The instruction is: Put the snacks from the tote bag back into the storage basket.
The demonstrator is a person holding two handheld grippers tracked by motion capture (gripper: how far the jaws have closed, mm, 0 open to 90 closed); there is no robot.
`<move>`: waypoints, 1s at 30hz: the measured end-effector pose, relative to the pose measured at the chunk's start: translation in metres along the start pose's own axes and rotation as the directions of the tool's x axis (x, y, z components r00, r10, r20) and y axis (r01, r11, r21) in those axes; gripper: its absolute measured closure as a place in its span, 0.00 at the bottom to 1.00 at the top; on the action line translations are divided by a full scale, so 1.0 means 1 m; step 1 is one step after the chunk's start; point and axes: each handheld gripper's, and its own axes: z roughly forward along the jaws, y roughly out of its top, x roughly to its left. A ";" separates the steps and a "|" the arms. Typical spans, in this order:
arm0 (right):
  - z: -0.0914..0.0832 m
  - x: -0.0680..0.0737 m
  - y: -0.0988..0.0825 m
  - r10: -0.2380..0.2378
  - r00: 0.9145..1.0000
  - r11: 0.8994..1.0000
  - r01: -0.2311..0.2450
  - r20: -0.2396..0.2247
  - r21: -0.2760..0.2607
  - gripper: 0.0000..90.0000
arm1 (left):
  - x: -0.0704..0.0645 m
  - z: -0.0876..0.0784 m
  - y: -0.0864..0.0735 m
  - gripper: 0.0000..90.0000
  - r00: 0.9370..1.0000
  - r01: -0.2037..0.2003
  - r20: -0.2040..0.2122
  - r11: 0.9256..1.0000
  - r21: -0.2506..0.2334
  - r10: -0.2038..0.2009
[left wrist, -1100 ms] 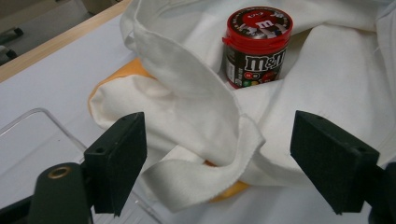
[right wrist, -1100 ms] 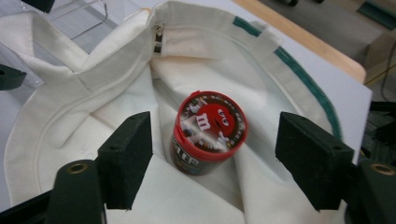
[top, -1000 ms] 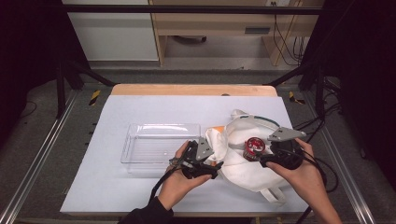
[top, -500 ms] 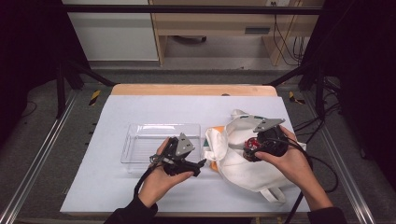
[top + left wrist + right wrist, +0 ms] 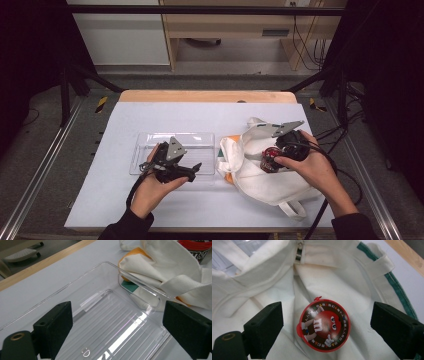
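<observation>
A white cloth bag (image 5: 272,182) (image 5: 337,272) (image 5: 175,265) lies on the right of the table. In its open mouth rests a round red M&M's container (image 5: 270,160) (image 5: 323,326). My right gripper (image 5: 272,155) (image 5: 327,327) hovers over that container with the jaws wide on either side, not touching it; they have just been opening. My left gripper (image 5: 195,169) (image 5: 117,322) is above the clear plastic tray (image 5: 150,137) (image 5: 137,282) left of the bag. Its jaws have just been opening too, and nothing is between them.
Something orange (image 5: 227,176) and something green (image 5: 128,286) show at the bag's left edge, beside the tray. A bag handle (image 5: 292,209) lies near the table's front edge. The white mat ends at a wooden strip (image 5: 207,96) at the back.
My left gripper has moved left, from the bag's edge to over the tray. The right gripper has shifted a little back over the bag. Both jaws stand wider.
</observation>
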 end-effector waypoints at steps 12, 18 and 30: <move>0.010 -0.005 0.000 -0.009 0.999 0.998 0.012 -0.051 0.056 0.13 | 0.021 -0.013 -0.008 0.09 0.998 0.049 -0.043 0.999 -0.015 -0.049; 0.014 -0.010 -0.002 -0.009 0.998 0.997 0.014 -0.062 0.079 0.16 | 0.026 -0.017 -0.008 0.09 0.996 0.065 -0.053 0.998 -0.025 -0.067; 0.025 -0.014 -0.007 -0.025 0.995 0.991 0.037 -0.093 0.125 0.15 | 0.034 -0.018 -0.012 0.09 0.995 0.080 -0.064 0.997 -0.024 -0.081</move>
